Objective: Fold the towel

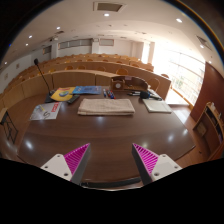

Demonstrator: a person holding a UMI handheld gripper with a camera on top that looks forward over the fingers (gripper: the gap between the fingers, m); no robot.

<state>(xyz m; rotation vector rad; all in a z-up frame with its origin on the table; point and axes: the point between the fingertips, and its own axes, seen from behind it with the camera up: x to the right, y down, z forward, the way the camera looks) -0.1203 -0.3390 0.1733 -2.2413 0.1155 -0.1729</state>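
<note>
A beige towel (105, 106) lies flat and folded into a rectangle on the dark wooden table (110, 135), well beyond my fingers. My gripper (111, 158) is open and empty, held above the near part of the table. Its two pink-padded fingertips (76, 158) stand wide apart with only bare table between them.
A blue-and-yellow object (70, 94) and papers (45, 111) lie at the far left of the table. A dark bag (130, 85) and a grey booklet (156, 104) lie at the far right. Wooden benches (90, 75) fill the room behind.
</note>
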